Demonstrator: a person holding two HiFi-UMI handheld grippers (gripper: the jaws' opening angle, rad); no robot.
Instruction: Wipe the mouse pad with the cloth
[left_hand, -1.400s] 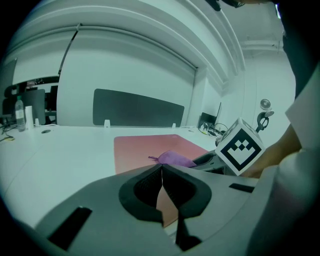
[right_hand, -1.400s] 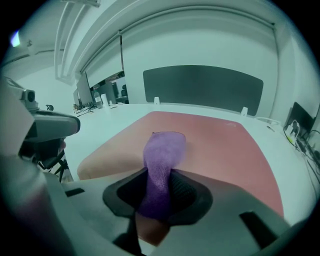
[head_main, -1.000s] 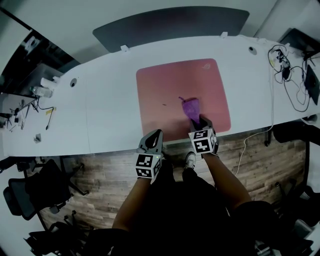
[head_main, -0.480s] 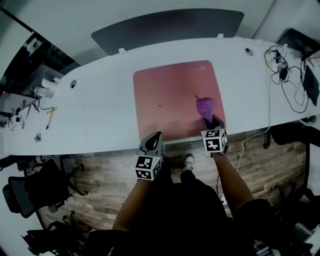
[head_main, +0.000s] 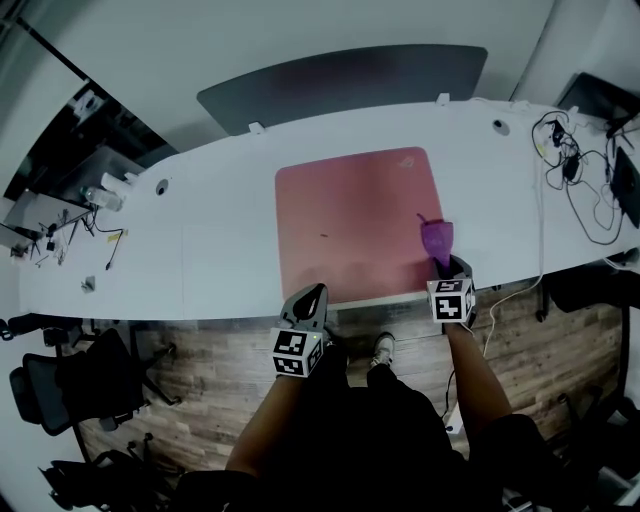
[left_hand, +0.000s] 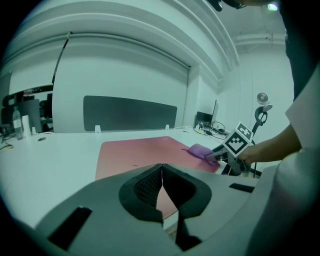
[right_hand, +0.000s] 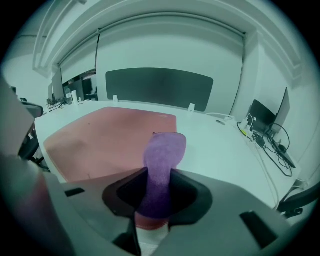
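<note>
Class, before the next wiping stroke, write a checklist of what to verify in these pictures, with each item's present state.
1. Purple cloth clamped in the right hand-held gripper: ok.
2. Cloth lying on the pink rectangular mouse pad: ok, at its right edge.
3. Pad surface free of obstacles: ok, only a small dark speck.
4. Left hand-held gripper clear of the pad: ok, jaws together, empty, at the white table's near edge.
5. Pad pinned against sliding: not ok, nothing holds it.
6. Tangled black cables clear of the stroke: ok, off to the right.
</note>
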